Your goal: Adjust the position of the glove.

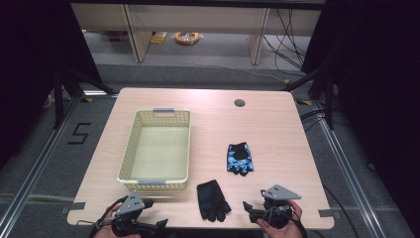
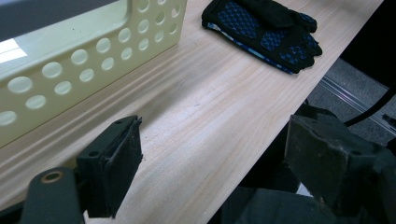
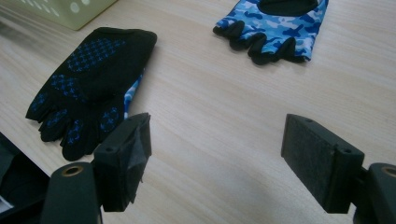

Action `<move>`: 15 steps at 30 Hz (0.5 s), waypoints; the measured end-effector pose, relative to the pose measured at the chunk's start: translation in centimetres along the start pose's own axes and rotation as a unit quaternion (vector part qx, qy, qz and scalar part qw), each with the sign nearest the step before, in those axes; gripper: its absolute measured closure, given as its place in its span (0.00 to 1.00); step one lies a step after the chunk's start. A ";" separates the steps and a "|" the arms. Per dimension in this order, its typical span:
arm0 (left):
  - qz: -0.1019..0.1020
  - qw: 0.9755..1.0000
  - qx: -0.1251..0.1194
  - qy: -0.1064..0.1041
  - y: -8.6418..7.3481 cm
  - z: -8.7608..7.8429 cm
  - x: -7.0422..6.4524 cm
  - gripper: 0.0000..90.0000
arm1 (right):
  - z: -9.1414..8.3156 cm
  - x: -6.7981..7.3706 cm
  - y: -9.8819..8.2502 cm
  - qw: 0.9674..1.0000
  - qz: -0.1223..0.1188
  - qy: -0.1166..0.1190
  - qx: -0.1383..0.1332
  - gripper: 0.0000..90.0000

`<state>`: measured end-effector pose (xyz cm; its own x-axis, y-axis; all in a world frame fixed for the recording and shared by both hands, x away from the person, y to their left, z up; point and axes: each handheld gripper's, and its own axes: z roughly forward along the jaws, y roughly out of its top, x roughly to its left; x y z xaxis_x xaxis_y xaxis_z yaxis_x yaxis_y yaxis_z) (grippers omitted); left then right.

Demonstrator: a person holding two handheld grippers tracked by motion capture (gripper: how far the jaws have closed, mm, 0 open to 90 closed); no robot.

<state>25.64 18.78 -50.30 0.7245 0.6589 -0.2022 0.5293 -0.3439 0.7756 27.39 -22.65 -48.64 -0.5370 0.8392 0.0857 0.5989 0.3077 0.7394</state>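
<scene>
Black and blue, the two gloves lie loose on the wooden bench (image 1: 277,124), and nothing has been picked up yet. The black dotted glove (image 1: 213,200) sits at the near edge, between the two grippers and just right of the pale yellow basket (image 1: 130,148); the blue camouflage glove (image 1: 240,158) lies farther back and to the right, well apart from the basket. The basket stands bare inside on the left half of the bench. The left gripper (image 1: 148,226) hovers at the near left corner, its fingers (image 2: 114,163) spread wide with only bare wood between them. The right gripper (image 1: 250,208) waits just right of the black glove, its fingers (image 3: 126,154) likewise released and holding nothing. By my reckoning the job is to put both gloves into the basket, and all of it is left to do.
</scene>
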 end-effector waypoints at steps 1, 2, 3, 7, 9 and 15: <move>0.000 1.000 0.000 0.000 0.0 0.0 0.0 0.20 | 0.0 0.0 0.0 1.000 0.000 0.001 0.001 0.28; 0.000 1.000 0.001 0.001 0.0 0.0 0.0 0.20 | 0.1 0.1 0.0 1.000 -0.001 -0.002 0.007 0.28; 0.000 1.000 0.001 0.001 0.0 0.0 0.0 0.20 | 0.2 0.1 0.0 1.000 -0.002 0.001 0.007 0.28; 0.005 1.000 0.001 0.002 0.0 0.0 0.1 0.20 | 0.4 0.3 0.2 1.000 -0.004 0.010 0.006 0.29; -0.001 1.000 -0.005 0.001 0.0 0.1 0.0 0.20 | 0.4 0.5 0.3 1.000 -0.001 0.009 0.008 0.29; 0.004 1.000 0.006 0.001 0.0 0.0 0.1 0.20 | 1.1 1.2 1.0 1.000 -0.006 0.023 -0.002 0.33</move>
<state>25.75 18.82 -50.31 0.7273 0.6581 -0.1948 0.5290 -0.3567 0.7700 28.06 -20.83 -48.55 -0.5706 0.8142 0.1068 0.5899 0.3160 0.7430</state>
